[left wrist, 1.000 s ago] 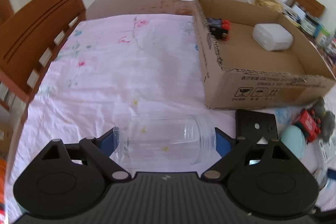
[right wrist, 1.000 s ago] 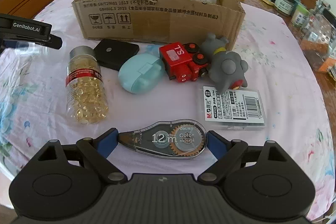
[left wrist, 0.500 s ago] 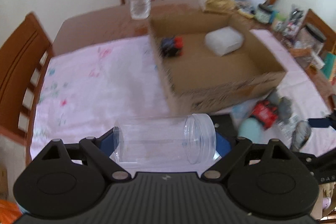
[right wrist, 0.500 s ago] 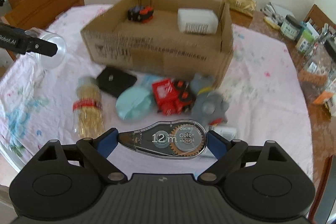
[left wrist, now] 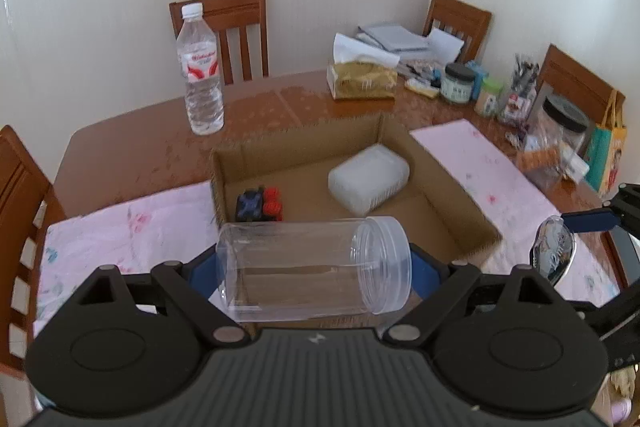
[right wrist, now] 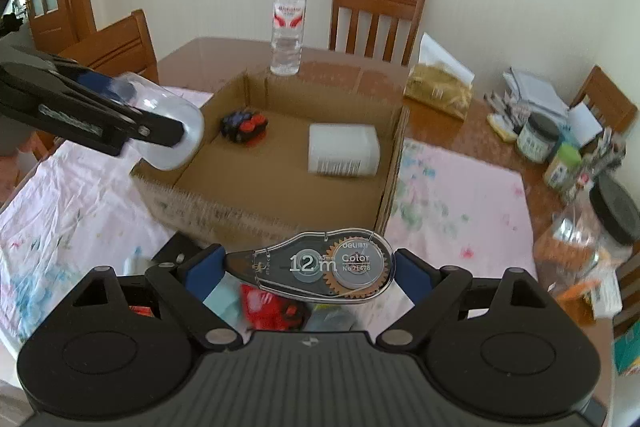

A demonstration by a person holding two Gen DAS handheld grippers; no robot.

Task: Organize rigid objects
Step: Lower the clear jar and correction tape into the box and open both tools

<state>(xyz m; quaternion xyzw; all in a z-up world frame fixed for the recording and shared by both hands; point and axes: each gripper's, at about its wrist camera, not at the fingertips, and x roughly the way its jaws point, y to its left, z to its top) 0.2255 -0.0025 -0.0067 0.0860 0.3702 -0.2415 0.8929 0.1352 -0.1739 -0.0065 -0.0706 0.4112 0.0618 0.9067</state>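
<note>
i've got both grippers tilted downward over the near edge of the cardboard box [right wrist: 280,211]. my left gripper [left wrist: 314,263] clamps the clear plastic jar [left wrist: 312,265] sideways by its ends, above the box's near left corner. my right gripper [right wrist: 310,265] grips the correction tape dispenser [right wrist: 320,265] lengthwise, just short of the box's near wall, above the cloth-covered table [right wrist: 460,211].

In the right wrist view, low in the centre of the frame, the clear correction tape dispenser [right wrist: 320,267] reads "12m" in large white figures, with "Color" and a small "deli" mark on its gear wheel. A smaller line under "Color" is too fine to read. The water bottle's [right wrist: 287,23] red label is illegible.
</note>
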